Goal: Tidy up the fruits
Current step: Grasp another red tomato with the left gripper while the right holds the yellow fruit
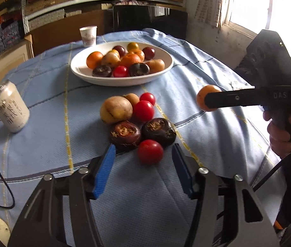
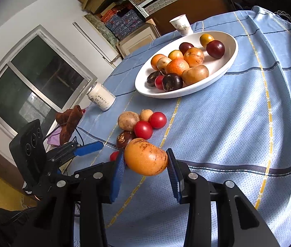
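A white bowl point(image 1: 83, 75) point(image 2: 230, 61) holds several oranges, plums, tomatoes and dark fruits. A loose pile lies on the blue cloth: a tan fruit point(image 1: 116, 109), red tomatoes point(image 1: 143, 111), two dark fruits point(image 1: 159, 131) and a near red tomato point(image 1: 150, 152). My left gripper point(image 1: 143, 164) is open, its pads on either side of the near tomato, just short of it. My right gripper point(image 2: 144, 164) is shut on an orange fruit point(image 2: 146, 156) point(image 1: 202, 97) and holds it above the cloth, right of the pile.
A white can point(image 1: 9, 111) point(image 2: 102, 98) stands at the left. A paper cup point(image 1: 88, 36) point(image 2: 181, 24) stands behind the bowl. A black cable point(image 1: 1, 177) runs over the cloth's left edge. Shelves and a window lie beyond the table.
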The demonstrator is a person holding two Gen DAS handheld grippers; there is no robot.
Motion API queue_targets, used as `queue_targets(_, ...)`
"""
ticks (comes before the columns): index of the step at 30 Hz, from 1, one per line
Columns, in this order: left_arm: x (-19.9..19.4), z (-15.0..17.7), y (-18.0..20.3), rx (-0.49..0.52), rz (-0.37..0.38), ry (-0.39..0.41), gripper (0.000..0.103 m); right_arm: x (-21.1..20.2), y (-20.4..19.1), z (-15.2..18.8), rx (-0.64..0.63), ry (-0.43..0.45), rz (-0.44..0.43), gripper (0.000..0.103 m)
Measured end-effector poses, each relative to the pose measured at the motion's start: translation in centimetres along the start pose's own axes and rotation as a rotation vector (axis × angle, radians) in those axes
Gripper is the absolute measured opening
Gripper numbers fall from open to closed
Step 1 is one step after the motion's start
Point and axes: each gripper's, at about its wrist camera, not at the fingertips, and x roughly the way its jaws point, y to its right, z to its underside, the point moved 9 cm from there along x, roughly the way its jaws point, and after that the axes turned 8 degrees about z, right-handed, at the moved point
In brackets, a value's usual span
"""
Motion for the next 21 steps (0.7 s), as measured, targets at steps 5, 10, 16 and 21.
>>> queue_targets(5,1.0,0.4,0.0,-0.026,0.032,-0.043,0.048,0.2,-0.1,0.1,-0.008,-0.003,0.010,0.040)
queue_targets(10,2.0,0.5,0.3,-0.044,0.046,-0.076,0.040,0.3,-0.4,0.2,-0.010,-0.011,-0.004,0.041)
queue_targets(16,2.7,0.5,0.2,-0.071,0.046,-0.096,0.034,0.4,-0.7,0.4,-0.023,-0.019,0.004,0.041)
queue_targets(21,3.4,0.6,-0.2,-0.099,0.045,-0.119,0.030,0.6,-1.0,0.6,-0.037,-0.026,0.002,0.041)
